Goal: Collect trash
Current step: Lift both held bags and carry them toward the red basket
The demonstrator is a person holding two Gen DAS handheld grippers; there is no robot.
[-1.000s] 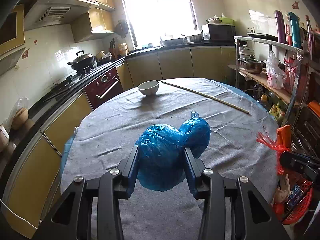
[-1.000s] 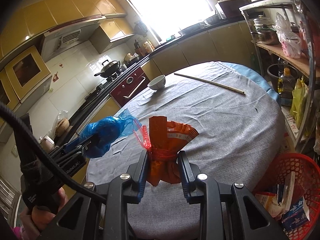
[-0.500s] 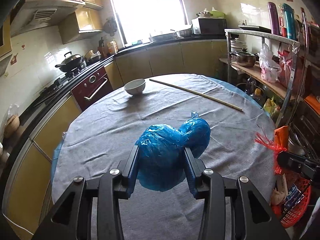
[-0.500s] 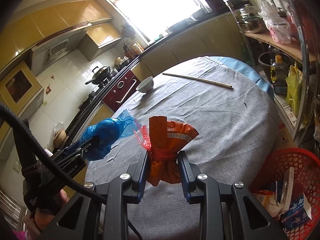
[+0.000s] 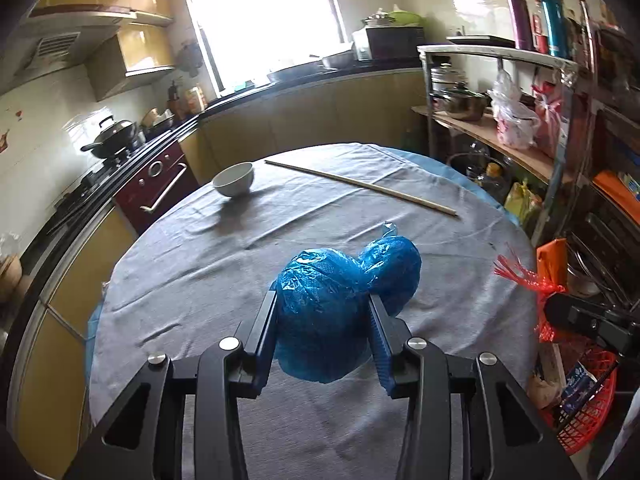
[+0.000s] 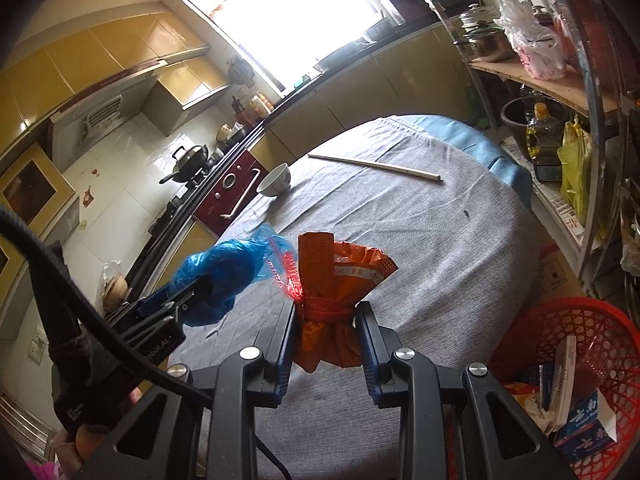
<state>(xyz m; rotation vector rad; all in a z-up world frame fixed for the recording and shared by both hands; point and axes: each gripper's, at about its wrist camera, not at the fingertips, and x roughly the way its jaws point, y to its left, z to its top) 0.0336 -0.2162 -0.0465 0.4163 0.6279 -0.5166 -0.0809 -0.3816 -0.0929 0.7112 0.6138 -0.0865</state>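
My left gripper is shut on a crumpled blue plastic bag and holds it above the grey tablecloth. The bag also shows in the right wrist view, at the left. My right gripper is shut on an orange snack wrapper tied with red plastic; the wrapper also shows in the left wrist view, at the right. A red mesh trash basket with paper and boxes in it stands on the floor at the lower right, beside the table.
A white bowl and a long wooden stick lie on the far side of the round table. A metal shelf rack with pots and bags stands to the right. The kitchen counter and stove run along the left.
Both grippers have swung a little to the right and pulled back, still holding their bags. The red basket shows more fully in the right wrist view.
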